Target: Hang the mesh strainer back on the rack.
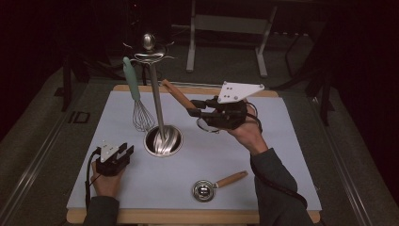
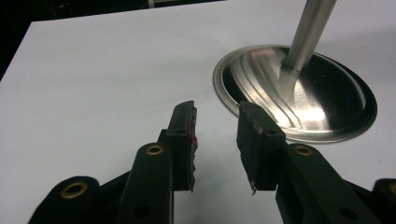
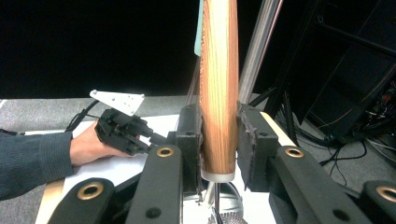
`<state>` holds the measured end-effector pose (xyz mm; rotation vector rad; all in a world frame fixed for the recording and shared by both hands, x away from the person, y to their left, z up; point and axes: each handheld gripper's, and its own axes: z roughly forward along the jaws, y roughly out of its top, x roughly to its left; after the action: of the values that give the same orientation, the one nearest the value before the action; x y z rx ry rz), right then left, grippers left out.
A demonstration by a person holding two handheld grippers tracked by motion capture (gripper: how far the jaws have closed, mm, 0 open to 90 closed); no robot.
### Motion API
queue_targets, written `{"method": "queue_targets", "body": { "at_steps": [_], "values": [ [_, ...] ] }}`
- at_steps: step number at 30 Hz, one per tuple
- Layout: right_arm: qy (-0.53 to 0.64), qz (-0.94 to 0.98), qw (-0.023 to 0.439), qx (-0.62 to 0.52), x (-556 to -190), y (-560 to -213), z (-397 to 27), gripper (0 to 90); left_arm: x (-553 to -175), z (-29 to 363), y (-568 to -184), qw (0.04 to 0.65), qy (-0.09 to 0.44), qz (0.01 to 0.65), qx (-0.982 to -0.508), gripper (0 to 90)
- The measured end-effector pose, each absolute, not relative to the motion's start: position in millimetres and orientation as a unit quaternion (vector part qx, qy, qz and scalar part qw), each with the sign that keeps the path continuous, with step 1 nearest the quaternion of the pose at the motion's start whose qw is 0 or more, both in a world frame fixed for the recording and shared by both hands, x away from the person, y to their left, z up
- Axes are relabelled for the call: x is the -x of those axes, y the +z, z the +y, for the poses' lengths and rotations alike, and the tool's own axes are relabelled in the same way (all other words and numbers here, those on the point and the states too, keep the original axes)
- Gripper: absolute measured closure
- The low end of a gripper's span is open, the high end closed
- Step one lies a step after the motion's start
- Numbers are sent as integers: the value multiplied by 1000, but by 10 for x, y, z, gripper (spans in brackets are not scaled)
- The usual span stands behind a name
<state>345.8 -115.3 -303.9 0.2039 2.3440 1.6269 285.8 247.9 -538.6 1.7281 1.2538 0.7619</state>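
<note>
The right tool (image 1: 194, 109) is clenched on the wooden handle (image 3: 218, 88) of a small strainer (image 1: 208, 125), holding it up in the air just right of the steel stand (image 1: 155, 89) — the step looks like hanging it on the rack (image 1: 148, 51) at the stand's top, beside the whisk (image 1: 136, 99). Next the handle's end must be lifted to a free hook. The left tool (image 2: 215, 140) rests released on the surface (image 1: 117, 188), left of the stand's base (image 2: 299, 88), gripping nothing. A second strainer (image 1: 204, 189) lies nearer the person.
</note>
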Motion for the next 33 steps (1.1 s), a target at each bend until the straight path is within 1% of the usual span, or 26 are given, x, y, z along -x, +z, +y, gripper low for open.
{"method": "queue_targets", "body": {
  "at_steps": [21, 33],
  "values": [
    [574, 805, 141, -53, -3446, -2824, -991, 721, -2857, 2479, -5386, 423, 306, 501, -690, 678],
    [579, 803, 127, -59, -3514, -2805, -854, 721, -2856, 2483, -5386, 425, 305, 501, -689, 678]
  ]
}}
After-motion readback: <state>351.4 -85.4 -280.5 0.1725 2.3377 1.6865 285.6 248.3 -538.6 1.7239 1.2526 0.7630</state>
